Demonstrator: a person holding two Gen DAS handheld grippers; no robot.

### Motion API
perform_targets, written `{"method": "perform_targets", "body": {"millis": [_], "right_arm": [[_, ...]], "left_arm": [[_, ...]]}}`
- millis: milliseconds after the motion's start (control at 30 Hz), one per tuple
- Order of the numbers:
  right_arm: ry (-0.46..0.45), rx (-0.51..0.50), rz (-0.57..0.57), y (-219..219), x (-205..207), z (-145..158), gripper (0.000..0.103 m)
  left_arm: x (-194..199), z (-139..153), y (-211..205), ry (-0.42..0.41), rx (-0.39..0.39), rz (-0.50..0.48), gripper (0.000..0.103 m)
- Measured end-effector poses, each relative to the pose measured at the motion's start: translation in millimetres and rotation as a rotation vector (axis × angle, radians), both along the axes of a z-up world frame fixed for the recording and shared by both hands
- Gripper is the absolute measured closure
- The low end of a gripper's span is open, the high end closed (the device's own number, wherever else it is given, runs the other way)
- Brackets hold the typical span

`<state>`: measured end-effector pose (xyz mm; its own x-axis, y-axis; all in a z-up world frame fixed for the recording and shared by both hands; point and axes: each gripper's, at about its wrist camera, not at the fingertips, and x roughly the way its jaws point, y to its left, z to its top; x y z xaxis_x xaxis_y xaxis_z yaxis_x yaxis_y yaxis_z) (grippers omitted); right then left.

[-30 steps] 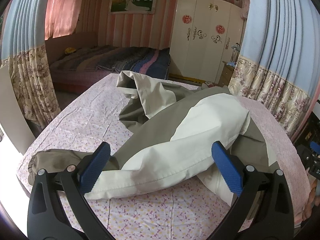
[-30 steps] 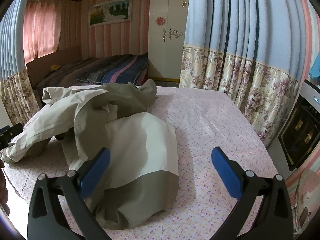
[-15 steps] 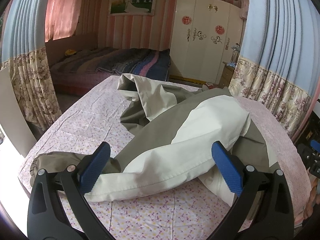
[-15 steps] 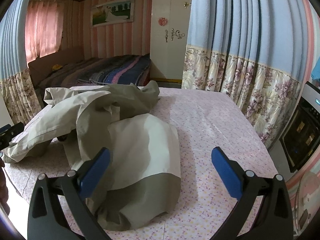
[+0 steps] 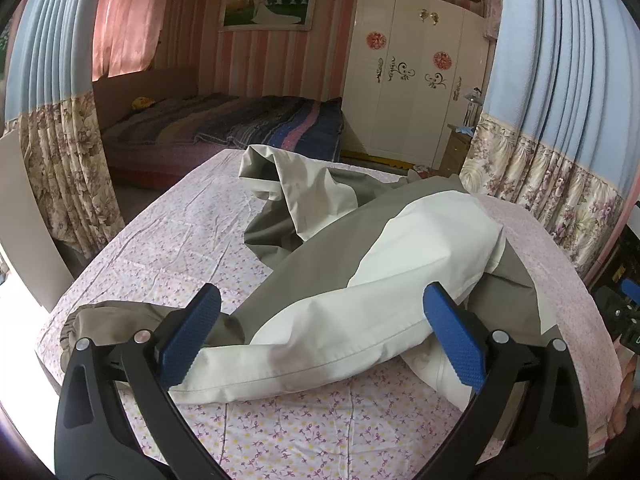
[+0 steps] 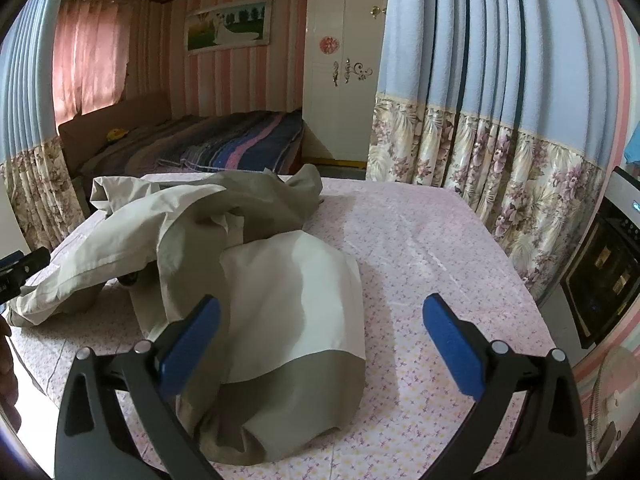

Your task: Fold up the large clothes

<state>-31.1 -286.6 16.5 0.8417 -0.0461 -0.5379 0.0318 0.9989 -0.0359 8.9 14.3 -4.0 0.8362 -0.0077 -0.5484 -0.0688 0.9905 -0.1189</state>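
A crumpled jacket in olive and cream (image 5: 360, 264) lies on the table with the pink floral cloth (image 5: 180, 232). One sleeve runs toward the near left corner, its olive cuff (image 5: 96, 316) by the table edge. My left gripper (image 5: 320, 336) is open and empty, hovering just above that sleeve. In the right wrist view the jacket (image 6: 248, 264) lies left of centre, its cream and olive hem nearest. My right gripper (image 6: 320, 336) is open and empty above the hem's right edge. The left gripper's tip (image 6: 24, 268) shows at the far left.
Floral-and-blue curtains (image 6: 500, 160) hang close along the table's right side and another curtain (image 5: 60, 152) hangs at the left. A bed with a striped blanket (image 5: 224, 128) and a white wardrobe (image 5: 412, 80) stand beyond. A dark appliance (image 6: 600, 272) stands at the right.
Both grippers have risen slightly, so the jacket sits a little lower in both views. The jacket has not moved and both grippers stay open.
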Motion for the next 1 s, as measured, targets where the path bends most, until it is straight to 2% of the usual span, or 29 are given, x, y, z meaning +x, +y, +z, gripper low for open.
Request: {"method": "perform_targets", "body": {"millis": [333, 467, 667, 833, 1000], "right_arm": [[0.002, 0.003, 0.002, 2, 1, 2, 0.002], [-0.006, 0.035, 0.017, 8, 8, 9, 0.002], [-0.011, 0.085, 0.099, 37, 30, 21, 0.002], [-0.014, 0.071, 0.158, 71, 45, 25, 0.002], [0.014, 0.091, 0.202, 92, 58, 21, 0.002]], "left_arm": [[2, 1, 8, -0.001, 0.005, 0.008, 0.003], [8, 0, 16, 0.004, 0.012, 0.008, 0.003], [12, 5, 27, -0.011, 0.044, 0.0, 0.003], [17, 5, 33, -0.015, 0.067, 0.0, 0.003], [22, -3, 43, -0.004, 0.05, 0.008, 0.003]]}}
